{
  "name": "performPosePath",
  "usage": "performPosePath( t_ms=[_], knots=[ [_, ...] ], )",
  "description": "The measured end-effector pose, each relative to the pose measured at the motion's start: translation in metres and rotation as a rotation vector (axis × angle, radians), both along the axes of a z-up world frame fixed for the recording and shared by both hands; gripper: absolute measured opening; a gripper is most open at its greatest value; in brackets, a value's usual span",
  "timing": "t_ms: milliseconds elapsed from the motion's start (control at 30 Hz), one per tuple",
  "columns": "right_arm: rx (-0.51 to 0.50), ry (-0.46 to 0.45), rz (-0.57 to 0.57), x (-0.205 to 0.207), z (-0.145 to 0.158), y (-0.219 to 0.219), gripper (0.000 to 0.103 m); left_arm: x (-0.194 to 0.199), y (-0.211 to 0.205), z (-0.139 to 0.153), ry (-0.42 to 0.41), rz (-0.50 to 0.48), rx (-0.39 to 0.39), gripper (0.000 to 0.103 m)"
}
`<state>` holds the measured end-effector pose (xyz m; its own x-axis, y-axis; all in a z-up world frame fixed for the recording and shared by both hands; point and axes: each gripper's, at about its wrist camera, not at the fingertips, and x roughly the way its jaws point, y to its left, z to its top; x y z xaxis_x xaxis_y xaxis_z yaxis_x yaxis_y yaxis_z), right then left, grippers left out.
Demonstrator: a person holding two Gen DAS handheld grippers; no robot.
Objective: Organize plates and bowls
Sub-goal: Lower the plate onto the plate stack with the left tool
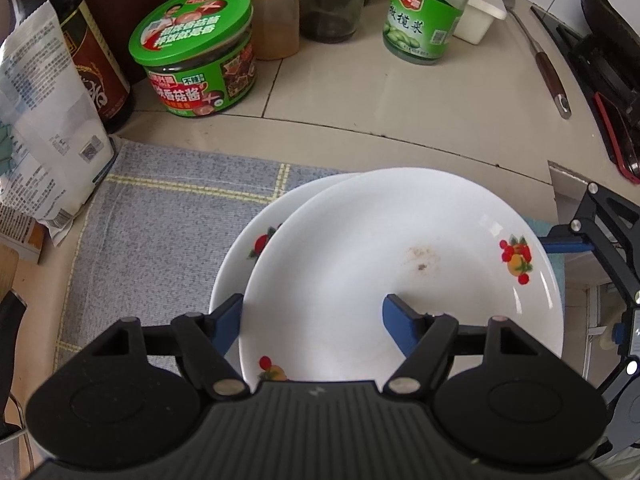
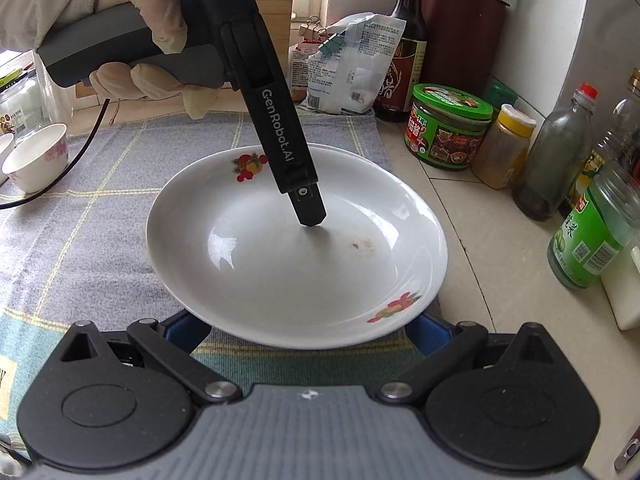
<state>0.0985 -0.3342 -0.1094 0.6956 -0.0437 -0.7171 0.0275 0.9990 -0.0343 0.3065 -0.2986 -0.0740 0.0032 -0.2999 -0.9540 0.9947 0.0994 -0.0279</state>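
Observation:
A white plate with fruit prints (image 1: 400, 264) lies on top of a second matching plate (image 1: 248, 240) on a grey checked cloth (image 1: 160, 208). My left gripper (image 1: 312, 316) is open; one blue finger (image 1: 228, 320) is outside the top plate's left rim, the other finger (image 1: 400, 324) rests inside the plate. In the right wrist view the top plate (image 2: 296, 252) fills the middle, with the left gripper's finger (image 2: 308, 204) touching its inside. My right gripper (image 2: 304, 332) is open, its fingers low beside and under the plate's near rim.
Jars, sauce bottles and a spice shaker (image 1: 272, 8) stand along the back of the counter. A white bag (image 1: 44, 120) is at the left. Small cups (image 2: 36, 156) sit on the cloth's far left. A spatula (image 1: 548, 68) lies on the right.

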Motion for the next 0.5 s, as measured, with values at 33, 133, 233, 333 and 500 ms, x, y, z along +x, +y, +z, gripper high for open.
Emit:
performPosePath(
  t_ms=[33,133,233,333,500],
  knots=[
    [-0.004,0.0,0.0,-0.0003,0.0,0.0005,0.103,0.0,-0.0003,-0.0003,-0.001,-0.001,0.0,0.074],
    [-0.01,0.001,0.0,-0.0004,0.0003,0.0008,0.103,0.0003,-0.0007,-0.0005,-0.001,-0.002,0.002,0.077],
    [-0.015,-0.002,0.002,-0.001,0.0008,0.001,0.103,-0.0013,-0.0008,-0.0008,-0.006,-0.009,0.007,0.08],
    [-0.023,-0.004,0.011,-0.0014,0.0008,0.0026,0.103,-0.0034,-0.0003,0.0017,-0.027,-0.019,0.004,0.081],
    [-0.016,-0.006,0.012,-0.0014,0.0009,0.0017,0.103,-0.0031,0.0011,0.0037,-0.033,-0.016,-0.003,0.082]
  ],
)
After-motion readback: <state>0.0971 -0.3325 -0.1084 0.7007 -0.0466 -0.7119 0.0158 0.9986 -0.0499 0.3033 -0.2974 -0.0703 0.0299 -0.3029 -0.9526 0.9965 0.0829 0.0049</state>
